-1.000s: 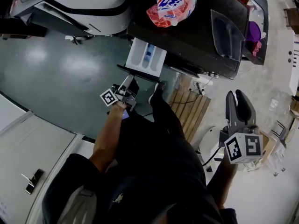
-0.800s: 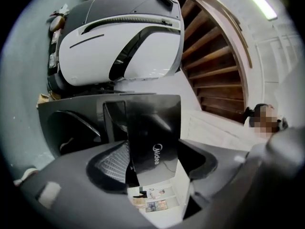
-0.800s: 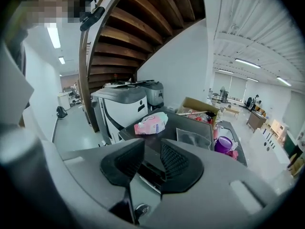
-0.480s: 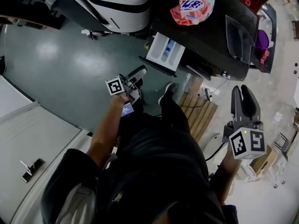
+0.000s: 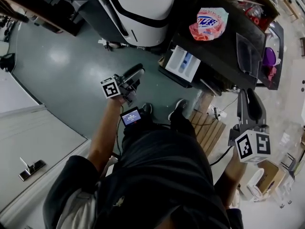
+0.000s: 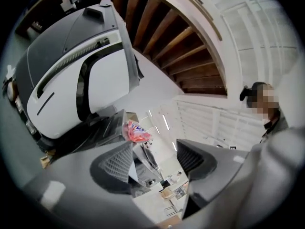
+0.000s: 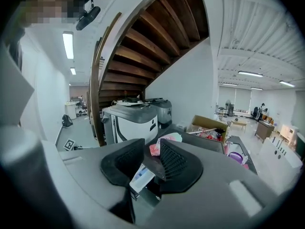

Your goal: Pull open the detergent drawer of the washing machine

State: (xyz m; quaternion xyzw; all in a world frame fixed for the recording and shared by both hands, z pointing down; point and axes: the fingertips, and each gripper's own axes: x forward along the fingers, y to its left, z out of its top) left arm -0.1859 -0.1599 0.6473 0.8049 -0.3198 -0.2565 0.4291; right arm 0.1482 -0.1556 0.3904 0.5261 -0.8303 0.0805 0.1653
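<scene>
the detergent drawer (image 5: 183,63) stands pulled out of the front of the dark washing machine (image 5: 224,56). its white tray with a blue compartment lies open to the head view. its long axis runs from the machine's front down and to the left in that view, and the outer end points toward the person's legs.

the left gripper (image 5: 132,74) hangs over the green floor (image 5: 62,70), well apart from the drawer, its fingers spread wide with nothing between them. the right gripper (image 5: 248,104) is off to the machine's right side, its fingers narrowly parted and empty; its own view shows the drawer (image 7: 142,175) far beyond the gap. a pink bag (image 5: 208,24) lies on the machine's top.
</scene>
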